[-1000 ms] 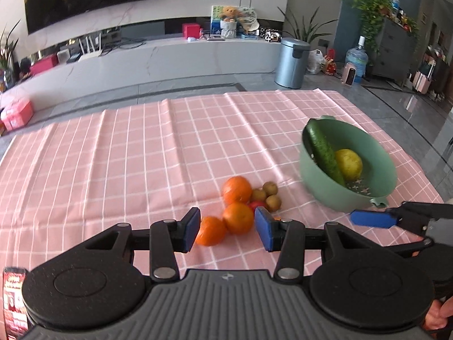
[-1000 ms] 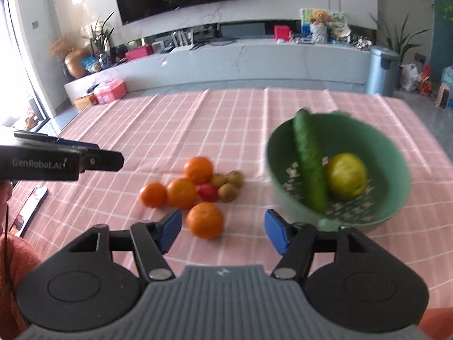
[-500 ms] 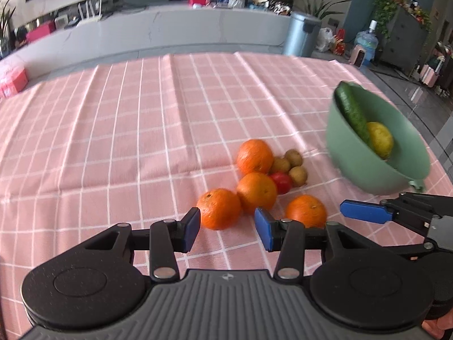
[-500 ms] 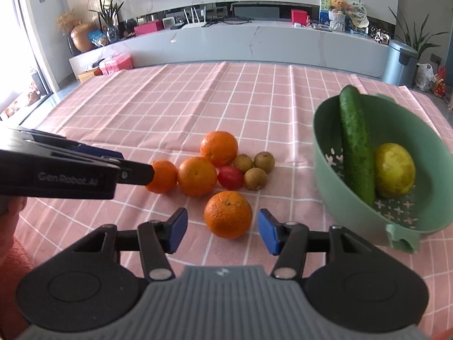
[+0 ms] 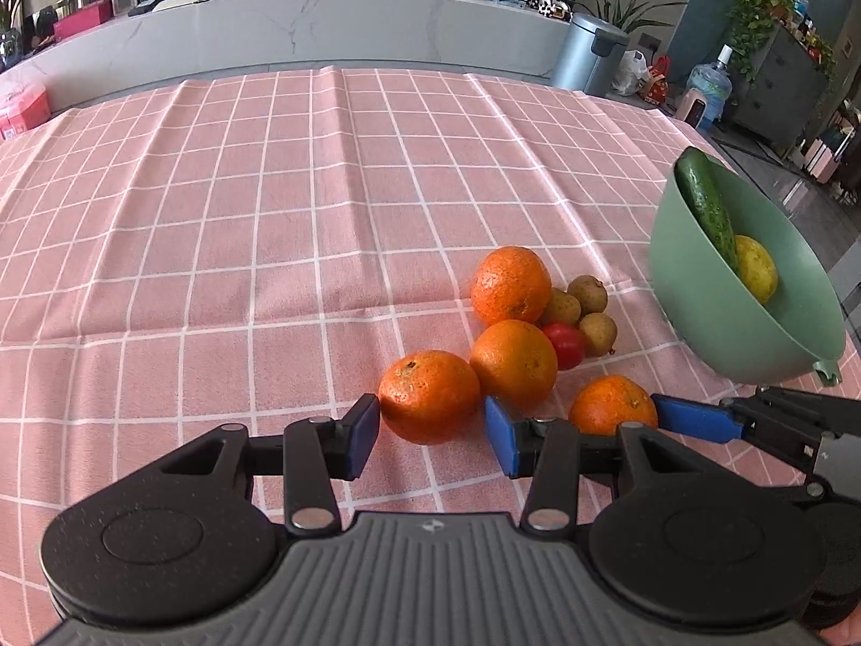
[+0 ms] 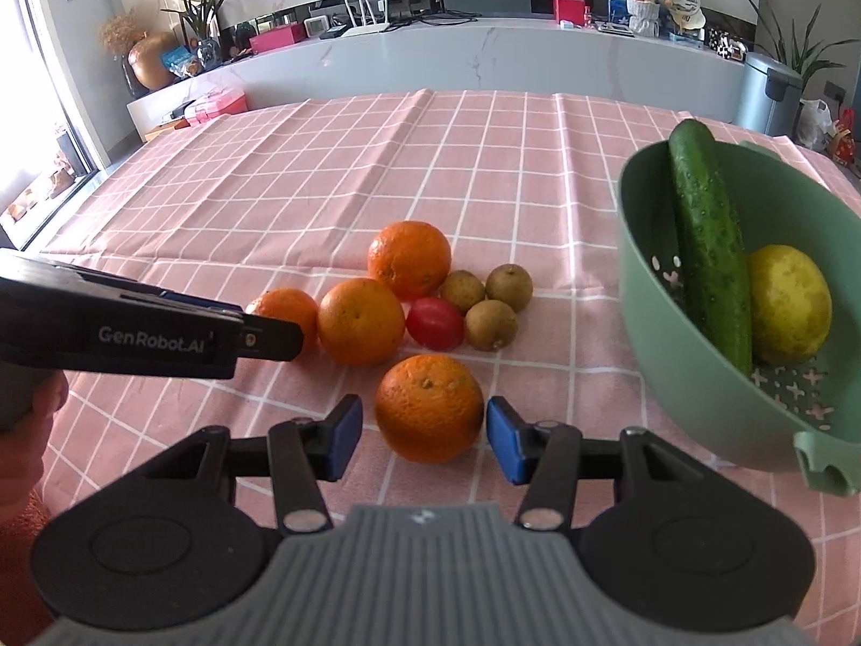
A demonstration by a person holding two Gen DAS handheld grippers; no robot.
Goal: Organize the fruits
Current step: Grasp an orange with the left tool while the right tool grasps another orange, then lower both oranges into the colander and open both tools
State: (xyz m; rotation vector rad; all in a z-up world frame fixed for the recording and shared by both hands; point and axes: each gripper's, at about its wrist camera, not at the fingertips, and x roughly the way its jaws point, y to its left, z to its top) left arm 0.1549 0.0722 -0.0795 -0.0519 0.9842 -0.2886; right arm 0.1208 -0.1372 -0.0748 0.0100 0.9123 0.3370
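On the pink checked desk (image 5: 269, 226) the fruit sits in one tight cluster, and that crowding is the main risk. At the left, the left tool (image 5: 430, 433) stands released around the leftmost orange (image 5: 429, 395): one pad looks to touch its skin, the other sits just off it, hard beside the middle orange (image 5: 514, 363). A squeeze from here could nudge that neighbour into the tomato (image 5: 563, 344) and the small brown fruits (image 5: 586, 293), scattering them. Next along, the right tool (image 6: 424, 433) is closing on the near orange (image 6: 429, 406), with narrow gaps on both sides; round, slick peel may squirt forward if the pads land past its widest part. Both tools work close together, so they could knock each other on the lift. Further right, the green bowl (image 6: 699, 409) already holds a cucumber (image 6: 710, 253) and a lemon (image 6: 788, 304), standing near the desk's right edge; a careless drop could tip it. Open cloth lies far and to the left.
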